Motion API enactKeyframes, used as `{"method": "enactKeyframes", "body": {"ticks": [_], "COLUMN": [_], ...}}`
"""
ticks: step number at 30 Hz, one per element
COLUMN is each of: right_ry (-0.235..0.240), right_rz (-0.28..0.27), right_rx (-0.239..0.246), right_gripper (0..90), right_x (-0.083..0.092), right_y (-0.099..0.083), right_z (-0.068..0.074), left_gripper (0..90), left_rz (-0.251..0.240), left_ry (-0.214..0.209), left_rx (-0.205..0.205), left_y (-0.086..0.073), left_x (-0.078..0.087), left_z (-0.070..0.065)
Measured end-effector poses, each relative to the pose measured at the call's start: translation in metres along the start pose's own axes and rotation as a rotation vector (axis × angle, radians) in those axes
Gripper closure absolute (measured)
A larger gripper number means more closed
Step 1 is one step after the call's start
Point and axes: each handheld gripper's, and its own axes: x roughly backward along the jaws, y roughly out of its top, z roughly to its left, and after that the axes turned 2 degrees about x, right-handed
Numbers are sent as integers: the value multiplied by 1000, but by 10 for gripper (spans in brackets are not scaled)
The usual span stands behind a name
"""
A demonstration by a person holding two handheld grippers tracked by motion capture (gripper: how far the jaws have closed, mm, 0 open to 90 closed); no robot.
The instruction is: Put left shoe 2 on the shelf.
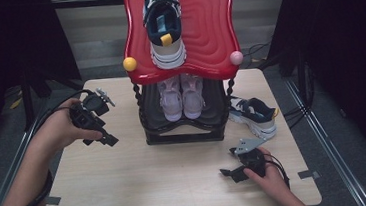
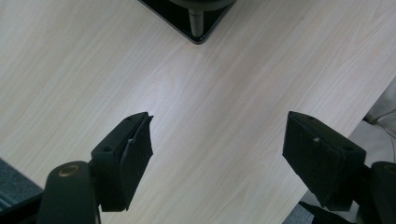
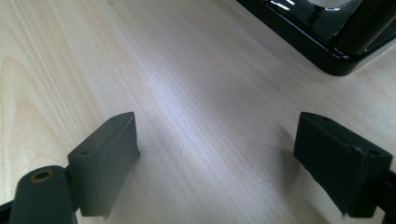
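From the high view, I see my left gripper (image 1: 105,138) at centre left and my right gripper (image 1: 228,163) at lower right, flanking the shoe rack (image 1: 183,128). In the left gripper view, my jaws gape wide over bare table (image 2: 233,93). In the right gripper view, my jaws also stand wide, the rack's base at upper right.

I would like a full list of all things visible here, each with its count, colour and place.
shoe rack: 1, black frame, middle of table
top shelf: 1, red, on the rack
knobs: 2, one yellow, one pink, at the red shelf's front corners
navy and white sneaker: 1, on the red shelf
second sneaker: 1, navy and white, on the table right of the rack
pink shoes: 2, on the lower shelf
table: 1, light wood
left gripper: 1, black, open, over bare table
right gripper: 1, black, open, low near the rack's base
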Motion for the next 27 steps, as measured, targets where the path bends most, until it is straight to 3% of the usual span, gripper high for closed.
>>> {"method": "enactKeyframes", "body": {"ticks": [9, 15, 23, 27], "right_ry": [0, 4, 4, 4], "right_rz": [-1, 4, 4, 4], "right_rx": [0, -2, -2, -3], "right_gripper": [131, 131, 131, 131], "right_x": [0, 0, 0, 0], "right_y": [0, 0, 0, 0], "right_z": [0, 0, 0, 0], "left_gripper": [234, 234, 234, 234], "left_rz": [-21, -61, -47, -65], "left_ry": [-39, -69, -89, -95], "left_rx": [-7, 9, 12, 16], "left_y": [-8, -16, -27, -32], "left_x": [-30, -52, -82, -93], "left_z": [-5, -9, -12, -13]}}
